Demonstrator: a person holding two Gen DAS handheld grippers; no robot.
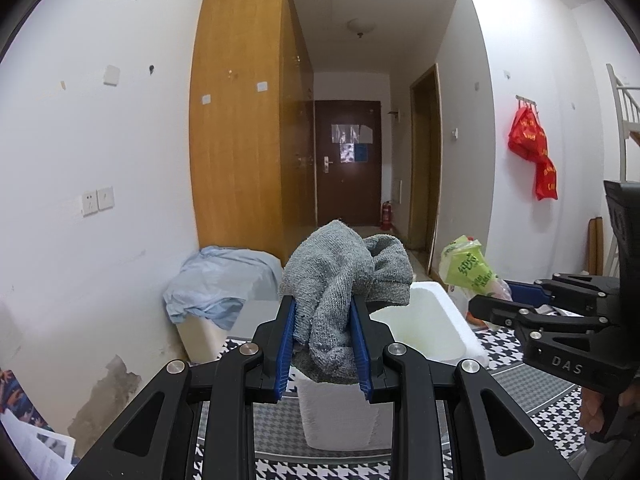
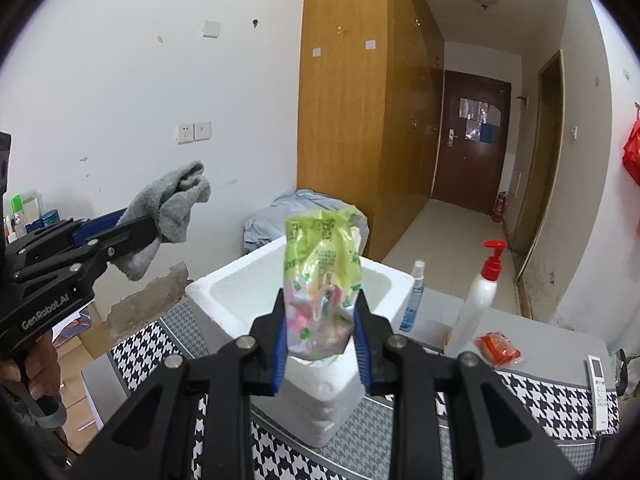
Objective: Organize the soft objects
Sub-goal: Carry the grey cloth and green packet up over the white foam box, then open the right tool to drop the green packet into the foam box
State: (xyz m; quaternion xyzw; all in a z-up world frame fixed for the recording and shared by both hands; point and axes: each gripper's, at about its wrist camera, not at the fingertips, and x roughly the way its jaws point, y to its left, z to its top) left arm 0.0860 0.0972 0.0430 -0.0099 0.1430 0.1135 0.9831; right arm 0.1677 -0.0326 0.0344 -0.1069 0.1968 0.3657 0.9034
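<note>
My left gripper point(image 1: 325, 344) is shut on a grey knitted cloth point(image 1: 344, 280) and holds it in the air above the near rim of the white foam box point(image 1: 452, 316). It also shows in the right wrist view point(image 2: 132, 236), with the grey cloth point(image 2: 172, 208) drooping from its fingers. My right gripper point(image 2: 320, 340) is shut on a yellow-green plastic packet point(image 2: 324, 276) and holds it above the foam box point(image 2: 224, 296). The packet also shows in the left wrist view point(image 1: 466, 268), at the tip of the right gripper point(image 1: 486, 306).
The box stands on a houndstooth-patterned table point(image 2: 540, 396). On it at the right are a blue spray bottle point(image 2: 414, 300), a white pump bottle with red top point(image 2: 478, 300), a red packet point(image 2: 498, 348) and a remote point(image 2: 598, 392). A light-blue cloth point(image 1: 216, 280) covers a bin behind.
</note>
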